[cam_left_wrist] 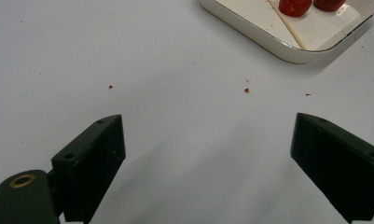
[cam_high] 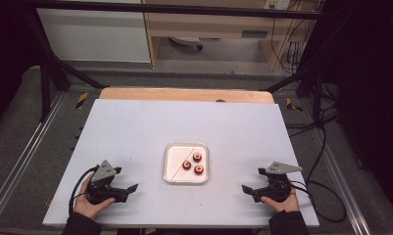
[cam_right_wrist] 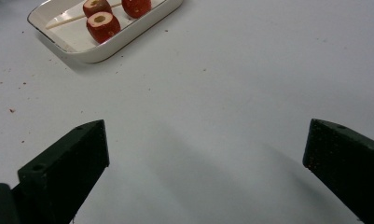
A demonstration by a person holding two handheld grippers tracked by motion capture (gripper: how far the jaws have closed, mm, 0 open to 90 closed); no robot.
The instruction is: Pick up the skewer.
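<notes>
A white square tray (cam_high: 171,176) sits at the middle of the white table and holds three red cored fruit pieces (cam_high: 197,157) and a thin wooden skewer (cam_high: 180,163). My left gripper (cam_high: 128,189) rests on the table to the tray's left, held by a hand, jaws open and empty. My right gripper (cam_high: 246,191) rests to the tray's right, also open and empty. In the left gripper view the tray (cam_left_wrist: 268,39) lies at the upper right, beyond the gripper (cam_left_wrist: 208,149). In the right gripper view the tray (cam_right_wrist: 110,49) with fruit (cam_right_wrist: 101,25) lies at the upper left, beyond the gripper (cam_right_wrist: 205,156).
Small red crumbs (cam_left_wrist: 246,90) dot the table near the tray. The white table (cam_high: 135,127) rests on a wooden board (cam_high: 184,94). A black frame and cables (cam_high: 326,147) stand around the table's sides.
</notes>
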